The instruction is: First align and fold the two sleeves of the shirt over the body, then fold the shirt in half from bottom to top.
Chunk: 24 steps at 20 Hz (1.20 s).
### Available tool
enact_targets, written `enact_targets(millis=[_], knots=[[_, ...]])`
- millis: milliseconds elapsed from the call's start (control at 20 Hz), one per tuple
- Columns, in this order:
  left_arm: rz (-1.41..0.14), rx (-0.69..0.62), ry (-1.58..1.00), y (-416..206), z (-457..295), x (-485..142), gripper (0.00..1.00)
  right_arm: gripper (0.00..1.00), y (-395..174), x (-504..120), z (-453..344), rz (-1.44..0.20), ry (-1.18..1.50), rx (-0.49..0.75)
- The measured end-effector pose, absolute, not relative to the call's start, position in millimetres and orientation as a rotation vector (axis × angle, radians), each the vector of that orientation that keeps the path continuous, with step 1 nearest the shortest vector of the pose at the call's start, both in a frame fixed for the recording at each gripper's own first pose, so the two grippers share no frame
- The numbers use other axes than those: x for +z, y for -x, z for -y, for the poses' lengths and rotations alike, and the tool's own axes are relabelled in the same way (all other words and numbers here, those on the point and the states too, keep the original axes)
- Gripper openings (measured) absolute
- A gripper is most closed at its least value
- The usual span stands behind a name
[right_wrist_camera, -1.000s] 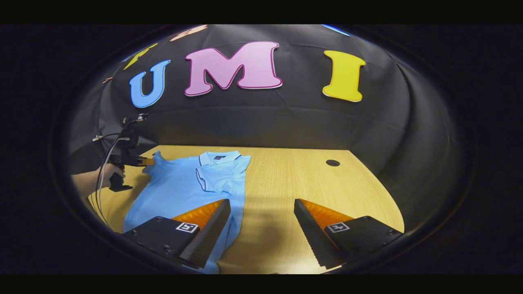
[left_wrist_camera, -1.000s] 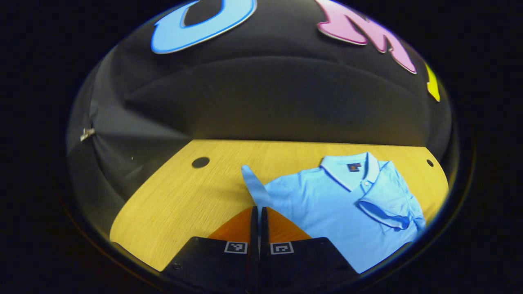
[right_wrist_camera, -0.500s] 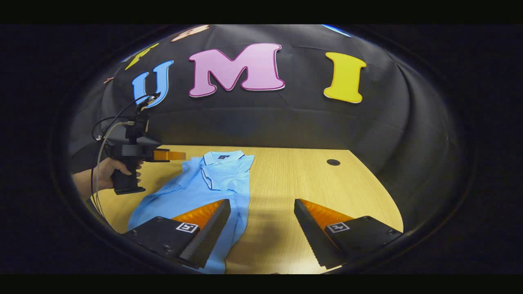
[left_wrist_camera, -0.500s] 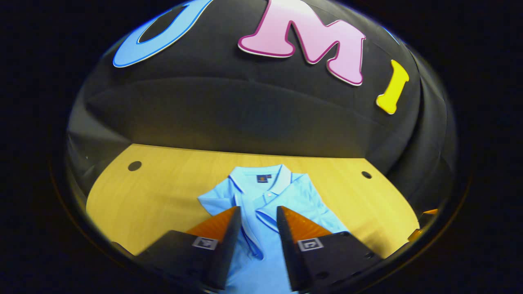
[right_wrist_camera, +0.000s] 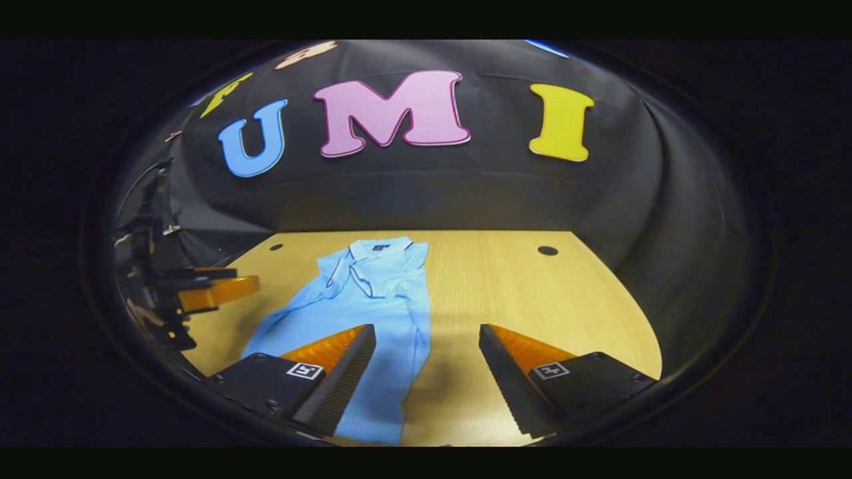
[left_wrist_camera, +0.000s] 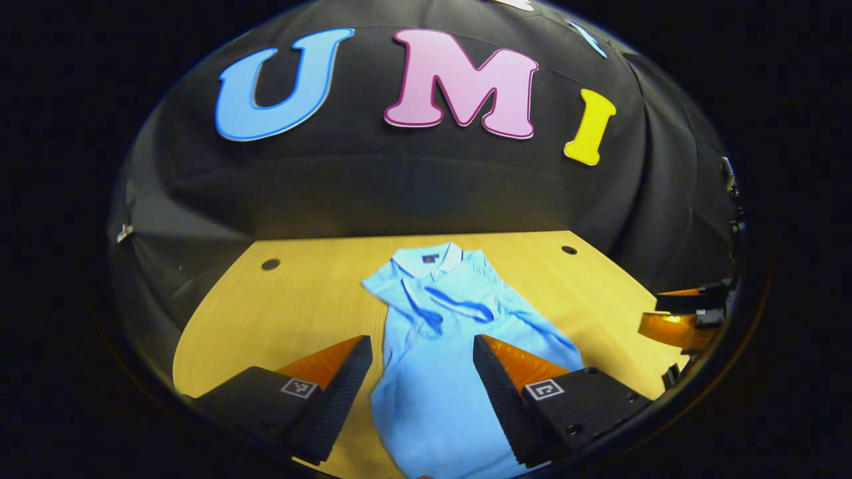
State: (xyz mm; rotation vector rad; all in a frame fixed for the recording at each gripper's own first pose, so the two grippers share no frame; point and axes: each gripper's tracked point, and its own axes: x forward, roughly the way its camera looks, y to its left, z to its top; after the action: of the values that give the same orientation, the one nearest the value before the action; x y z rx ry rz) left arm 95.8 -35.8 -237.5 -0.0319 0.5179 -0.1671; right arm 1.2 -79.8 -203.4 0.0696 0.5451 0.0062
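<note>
1. Left gripper view puts the table point(left_wrist_camera: 313, 299) first: flat pale wood with a visible grain and small dark round holes near its far edge, smooth enough that cloth should slide on it.
2. Shirt point(left_wrist_camera: 432, 346) lies along the middle of the table, collar toward the booth wall, hem toward the grippers. It is a light blue polo of soft, thin knit: light, limp, with no stiffness to hold a shape, so it will likely sag and crease when lifted.
3. Both sleeves point(left_wrist_camera: 442, 307) appear folded over the chest, their darker cuff edges meeting near the placket; the lower body is rumpled and skewed.
4. Judging by that, the bottom-to-top fold remains. The two hem corners look like the best holds, one per gripper, pinching both layers.
5. Collar point(left_wrist_camera: 426, 256) is ribbed with a pale trim line, firmer than the rest.
6. Left gripper point(left_wrist_camera: 422, 346) hangs above the lower body, fingers spread apart, holding nothing.
7. Right gripper point(right_wrist_camera: 427, 336) is likewise spread and empty, the shirt's right edge passing beneath its left finger.
</note>
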Motion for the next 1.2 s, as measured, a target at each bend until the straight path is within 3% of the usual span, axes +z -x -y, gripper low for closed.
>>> enact_targets(millis=[50, 100, 250, 400, 750, 1200], knots=[[-0.541, -0.152, 0.050, -73, 30, -244, 0.92, 0.97, 9, -209, 74, -0.572, -0.081, 0.010], [-0.573, -0.133, 0.061, -49, 23, -254, 0.97, 0.98, 20, -216, 69, -0.602, -0.090, 0.014], [-0.696, -0.090, 0.095, 13, 15, -295, 0.97, 0.99, 50, -238, 59, -0.686, -0.093, 0.020], [-0.821, -0.132, 0.082, 56, 30, -333, 0.98, 0.99, 72, -268, 52, -0.768, -0.090, 0.029], [-0.885, -0.114, 0.039, 63, 37, -367, 0.97, 0.99, 94, -324, 37, -0.890, -0.037, 0.076], [-0.934, -0.099, -0.045, 55, 34, -388, 0.98, 0.98, 85, -346, 36, -0.934, -0.033, 0.047]])
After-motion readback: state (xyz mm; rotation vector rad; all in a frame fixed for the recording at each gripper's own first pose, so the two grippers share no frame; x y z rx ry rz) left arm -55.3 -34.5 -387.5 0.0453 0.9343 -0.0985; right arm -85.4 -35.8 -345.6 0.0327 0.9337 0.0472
